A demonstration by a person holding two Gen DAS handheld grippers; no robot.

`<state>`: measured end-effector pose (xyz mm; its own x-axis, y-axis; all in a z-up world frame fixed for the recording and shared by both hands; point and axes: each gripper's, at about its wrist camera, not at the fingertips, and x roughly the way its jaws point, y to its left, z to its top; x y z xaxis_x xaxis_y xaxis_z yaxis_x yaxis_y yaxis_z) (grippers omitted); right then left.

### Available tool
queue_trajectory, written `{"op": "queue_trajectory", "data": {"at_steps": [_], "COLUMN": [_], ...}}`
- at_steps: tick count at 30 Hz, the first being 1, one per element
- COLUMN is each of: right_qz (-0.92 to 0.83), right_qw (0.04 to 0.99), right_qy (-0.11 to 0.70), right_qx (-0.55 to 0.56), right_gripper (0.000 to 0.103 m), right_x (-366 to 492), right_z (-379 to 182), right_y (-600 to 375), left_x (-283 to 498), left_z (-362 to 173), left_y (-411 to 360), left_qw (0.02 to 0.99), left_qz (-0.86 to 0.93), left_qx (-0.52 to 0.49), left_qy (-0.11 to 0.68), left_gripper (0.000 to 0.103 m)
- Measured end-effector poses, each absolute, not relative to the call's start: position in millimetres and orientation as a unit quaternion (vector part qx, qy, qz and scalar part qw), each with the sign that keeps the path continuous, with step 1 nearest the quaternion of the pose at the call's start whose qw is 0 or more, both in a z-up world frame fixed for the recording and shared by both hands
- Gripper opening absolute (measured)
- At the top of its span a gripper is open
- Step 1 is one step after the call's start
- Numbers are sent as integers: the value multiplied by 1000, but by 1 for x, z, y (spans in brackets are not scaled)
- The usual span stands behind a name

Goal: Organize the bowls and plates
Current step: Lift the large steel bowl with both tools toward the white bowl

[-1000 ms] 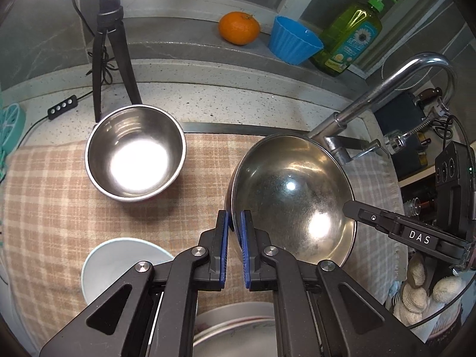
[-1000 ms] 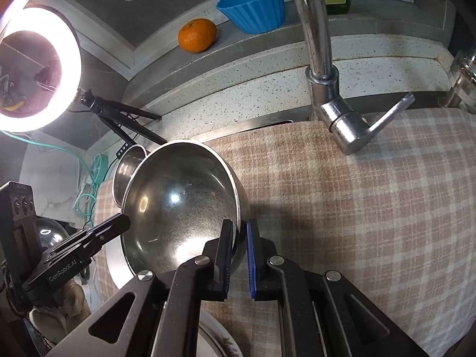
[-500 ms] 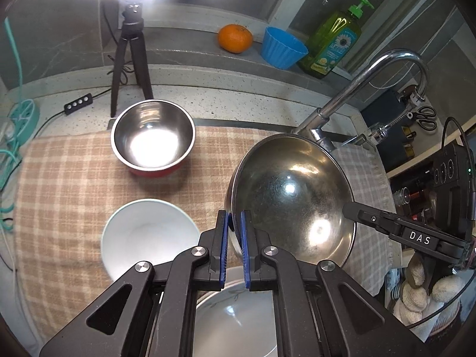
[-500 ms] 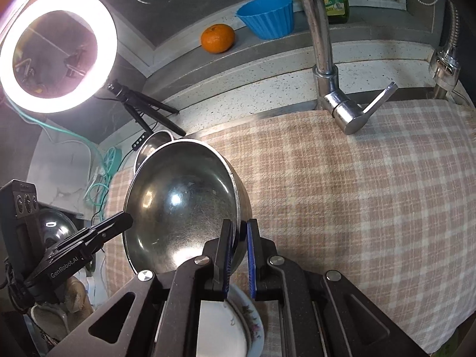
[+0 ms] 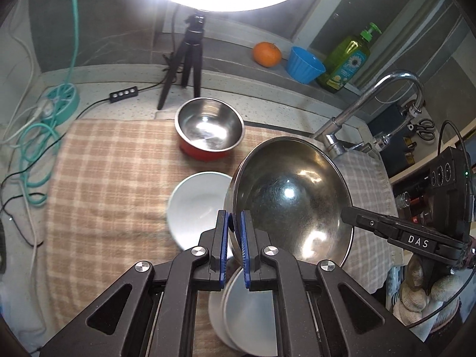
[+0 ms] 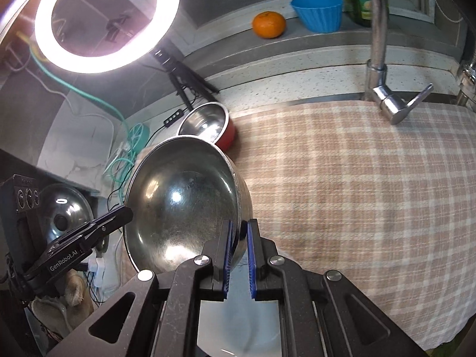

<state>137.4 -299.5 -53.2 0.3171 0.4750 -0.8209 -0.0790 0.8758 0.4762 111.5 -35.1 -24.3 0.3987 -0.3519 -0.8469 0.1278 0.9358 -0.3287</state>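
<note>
Both grippers, left (image 5: 234,223) and right (image 6: 239,232), had their jaws clamped on opposite rims of the large steel bowl (image 5: 293,199), tilted above the checked cloth (image 5: 110,184).

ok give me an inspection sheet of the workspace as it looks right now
surface: checked cloth spread over the counter.
job's things: large steel bowl held tilted above the cloth; red-sided steel bowl and white bowl upright on the cloth; white plates stacked at the near edge.
clutter: orange, blue cup and soap bottle on the back ledge.
grippers: left gripper and right gripper each shut on the large steel bowl's rim, on opposite sides.
cables: teal cable coiled left of the cloth.
surroundings: ring light, faucet.
</note>
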Motion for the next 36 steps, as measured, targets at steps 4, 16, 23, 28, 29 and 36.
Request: {"op": "queue_trajectory", "data": {"at_steps": [4, 16, 23, 28, 29, 36], "right_qz": [189, 227, 249, 259, 261, 268], "right_qw": [788, 775, 761, 751, 749, 740], "right_qy": [561, 571, 584, 595, 598, 608], "right_qx": [170, 149, 130, 118, 116, 104], "right_gripper": [9, 9, 10, 10, 10, 10], "right_x": [132, 120, 114, 109, 109, 104], "right_z": [-53, -56, -66, -78, -80, -92], "right_y": [-280, -222, -184, -158, -154, -130], "left_x": [101, 81, 73, 68, 67, 62], "left_z": [-21, -21, -39, -55, -57, -68], "left_y": [-16, 38, 75, 95, 98, 116], "left_qw": [834, 842, 833, 824, 823, 818], "left_qz": [-133, -93, -62, -42, -40, -22], "left_qx": [-116, -136, -158, -166, -169, -182], "left_qy": [523, 514, 527, 539, 541, 545], "left_gripper": [7, 7, 7, 7, 7, 7]}}
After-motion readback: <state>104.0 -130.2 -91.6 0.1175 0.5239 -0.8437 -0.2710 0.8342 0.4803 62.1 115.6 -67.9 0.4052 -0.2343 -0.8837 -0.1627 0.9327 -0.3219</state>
